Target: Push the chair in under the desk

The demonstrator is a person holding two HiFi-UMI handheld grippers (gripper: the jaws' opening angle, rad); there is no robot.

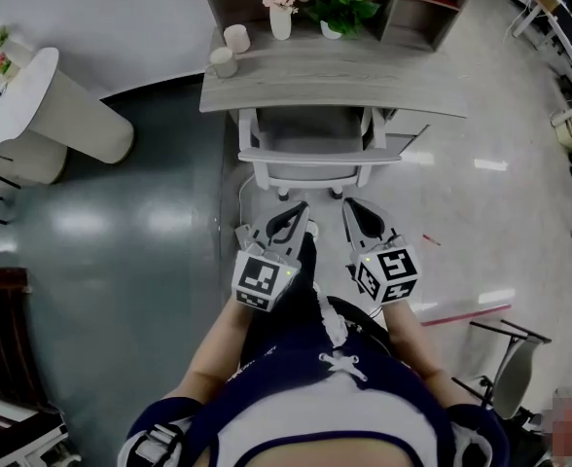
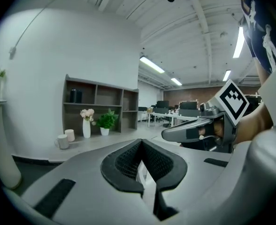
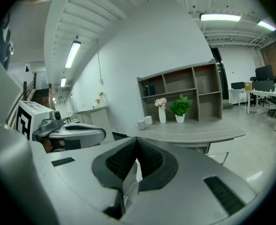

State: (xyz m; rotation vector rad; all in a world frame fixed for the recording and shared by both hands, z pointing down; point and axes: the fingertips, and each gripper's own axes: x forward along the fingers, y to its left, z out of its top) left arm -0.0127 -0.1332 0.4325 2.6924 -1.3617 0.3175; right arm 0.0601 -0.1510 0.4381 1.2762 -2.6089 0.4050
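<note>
From above, the desk [image 1: 335,84] stands at the top of the head view with the chair [image 1: 317,154] pushed in under it: the seat is beneath the grey top, the white backrest lies along the desk's near edge, and the wheeled base pokes out just below. The person stands a little way back from it with both arms forward. The left gripper [image 1: 299,212] and the right gripper [image 1: 352,210] are held side by side, pointing at the chair but apart from it, each with its marker cube [image 1: 264,280] toward the body. On the desk sit two mugs [image 1: 230,49] at the left end, with a vase of pink flowers [image 1: 280,10] and a potted plant [image 1: 340,10] by the shelf unit [image 1: 417,8] at the back. A white round table [image 1: 18,90] stands off to the left on the dark floor [image 1: 121,251]. In the left gripper view the left gripper [image 2: 141,142] has its black pads pressed together with nothing between them. Past them lies the desk [image 2: 105,143] with the mugs [image 2: 65,138], vase [image 2: 86,126] and potted plant [image 2: 107,121] in front of the shelf unit [image 2: 103,100], and the right gripper [image 2: 168,135] reaches in from the right. The chair is hidden behind the gripper's own body here. In the right gripper view the right gripper [image 3: 136,148] is likewise pressed together and empty. The desk [image 3: 194,135] stretches beyond, carrying the mugs [image 3: 145,122], vase [image 3: 162,114] and potted plant [image 3: 180,108] below the shelf unit [image 3: 185,86], and the left gripper [image 3: 100,136] shows at the left edge. I cannot make out the chair in this view either.
</note>
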